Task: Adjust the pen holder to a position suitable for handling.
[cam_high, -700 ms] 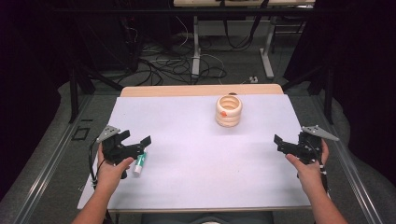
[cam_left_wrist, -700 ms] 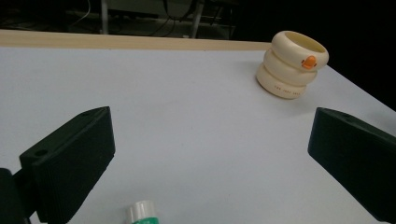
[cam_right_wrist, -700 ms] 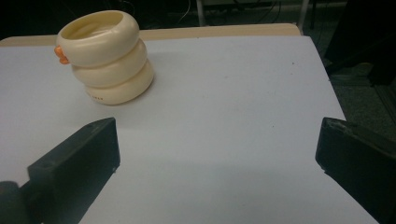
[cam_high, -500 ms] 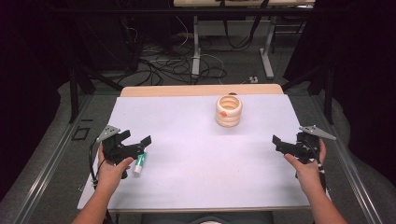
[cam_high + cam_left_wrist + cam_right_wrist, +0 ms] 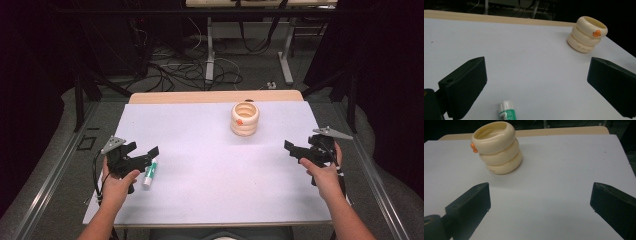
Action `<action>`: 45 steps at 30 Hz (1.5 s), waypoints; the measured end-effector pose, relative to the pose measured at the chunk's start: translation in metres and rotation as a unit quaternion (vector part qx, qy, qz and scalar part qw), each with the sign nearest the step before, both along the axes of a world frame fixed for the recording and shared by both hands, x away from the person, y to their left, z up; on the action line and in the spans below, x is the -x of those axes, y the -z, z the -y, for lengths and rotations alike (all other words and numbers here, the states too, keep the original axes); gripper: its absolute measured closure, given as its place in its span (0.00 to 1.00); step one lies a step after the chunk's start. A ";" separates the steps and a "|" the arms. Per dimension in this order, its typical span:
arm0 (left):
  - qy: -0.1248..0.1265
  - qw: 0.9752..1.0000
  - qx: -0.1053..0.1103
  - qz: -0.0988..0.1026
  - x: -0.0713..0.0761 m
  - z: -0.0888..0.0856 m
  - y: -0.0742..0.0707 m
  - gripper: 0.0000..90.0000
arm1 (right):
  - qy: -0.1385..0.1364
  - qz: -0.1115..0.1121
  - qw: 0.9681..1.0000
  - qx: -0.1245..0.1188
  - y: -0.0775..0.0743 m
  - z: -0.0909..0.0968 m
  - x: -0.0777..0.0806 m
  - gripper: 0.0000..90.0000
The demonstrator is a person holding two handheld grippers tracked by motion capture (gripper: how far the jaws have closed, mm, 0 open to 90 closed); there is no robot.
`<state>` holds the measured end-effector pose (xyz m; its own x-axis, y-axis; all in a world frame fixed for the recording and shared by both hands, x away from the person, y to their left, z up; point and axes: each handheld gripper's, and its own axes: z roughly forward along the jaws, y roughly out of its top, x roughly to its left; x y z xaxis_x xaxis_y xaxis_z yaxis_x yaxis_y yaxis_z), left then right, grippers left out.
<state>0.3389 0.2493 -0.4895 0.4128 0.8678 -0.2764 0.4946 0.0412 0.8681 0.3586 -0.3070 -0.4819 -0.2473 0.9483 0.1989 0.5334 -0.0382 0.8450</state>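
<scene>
A green-and-white glue stick [image 5: 149, 173] lies on the white table sheet [image 5: 200, 150] near the left front. My left gripper [image 5: 144, 150] hovers just over and left of it, jaws open and empty; in the left gripper view the stick's white cap [image 5: 507, 112] lies low between the two wide-apart black jaws [image 5: 536, 66]. A cream ringed cup with an orange spot [image 5: 244, 118] stands upright at the back middle, also seen as the cup [image 5: 587, 34] and the cup [image 5: 497, 147]. My right gripper [image 5: 293, 151] is held at the right side, open, nothing between its jaws [image 5: 540, 191].
A wooden strip of the tabletop [image 5: 215, 96] shows beyond the sheet's far edge. Metal rails [image 5: 55, 170] run along both sides of the table. Cables and desk legs [image 5: 210, 55] lie on the floor behind. A wide stretch of sheet separates the two grippers.
</scene>
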 end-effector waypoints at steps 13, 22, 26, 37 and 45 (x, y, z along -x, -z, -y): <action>0.000 1.000 0.000 0.003 0.006 0.003 -0.001 0.05 | -0.023 -0.031 0.999 -0.024 -0.038 -0.026 -0.037 0.14; 0.001 1.000 -0.006 0.001 0.005 0.004 0.001 0.06 | -0.037 -0.041 0.998 0.003 -0.054 -0.044 -0.054 0.17; -0.002 1.000 -0.005 0.001 0.005 0.003 0.001 0.06 | -0.040 -0.050 0.998 0.010 -0.061 -0.051 -0.064 0.21; 0.000 1.000 -0.010 0.000 0.004 0.004 0.001 0.06 | -0.028 -0.083 0.996 -0.010 -0.069 -0.062 -0.091 0.27; -0.003 1.000 -0.010 0.000 0.004 0.003 0.002 0.07 | -0.011 -0.106 0.994 -0.018 -0.074 -0.068 -0.110 0.28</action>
<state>0.3352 0.2467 -0.4914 0.4081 0.8753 -0.2595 0.4945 0.0270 0.8688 0.4690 -0.2387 -0.4082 -0.2167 0.9346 0.2822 0.7009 -0.0523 0.7114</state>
